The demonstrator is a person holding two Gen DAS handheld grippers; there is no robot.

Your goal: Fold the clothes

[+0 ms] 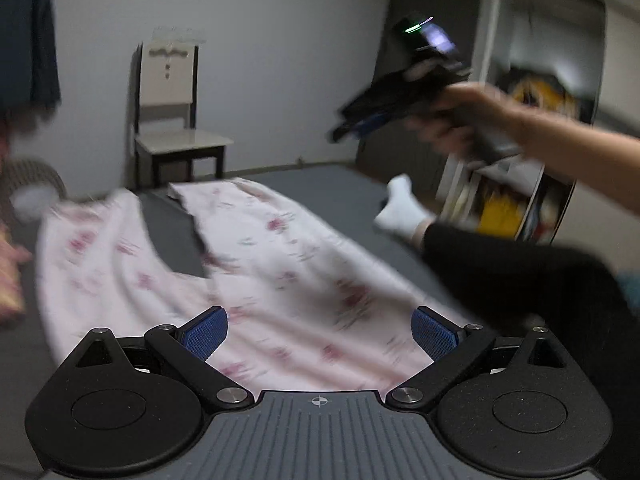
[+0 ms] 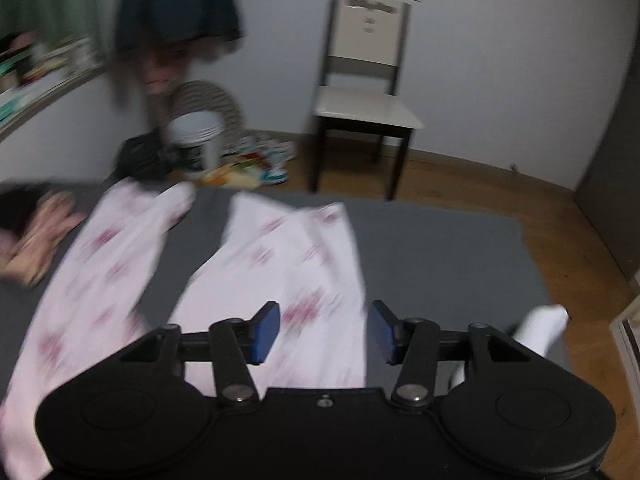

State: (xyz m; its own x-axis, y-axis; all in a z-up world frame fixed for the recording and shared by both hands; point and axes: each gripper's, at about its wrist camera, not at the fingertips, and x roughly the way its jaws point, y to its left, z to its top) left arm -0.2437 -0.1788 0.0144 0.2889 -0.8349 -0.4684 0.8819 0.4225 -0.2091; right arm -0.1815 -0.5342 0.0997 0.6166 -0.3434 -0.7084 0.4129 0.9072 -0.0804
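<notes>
Pink floral pajama pants (image 1: 280,264) lie spread, legs apart, on a grey mat (image 2: 440,256). Left gripper (image 1: 319,334) spread wide, empty; right gripper (image 2: 323,330) likewise parted, empty. Left view alone shows the hand (image 1: 460,120) gripping it; right view alone shows the wooden floor (image 2: 560,248).

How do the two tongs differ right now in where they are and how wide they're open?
The left tongs sit low over the pink floral pants, while the right tongs are raised in the air, seen from the left wrist view. The left tongs gape wider; the right tongs' blue pads stand closer together. Both are open and hold nothing.
</notes>
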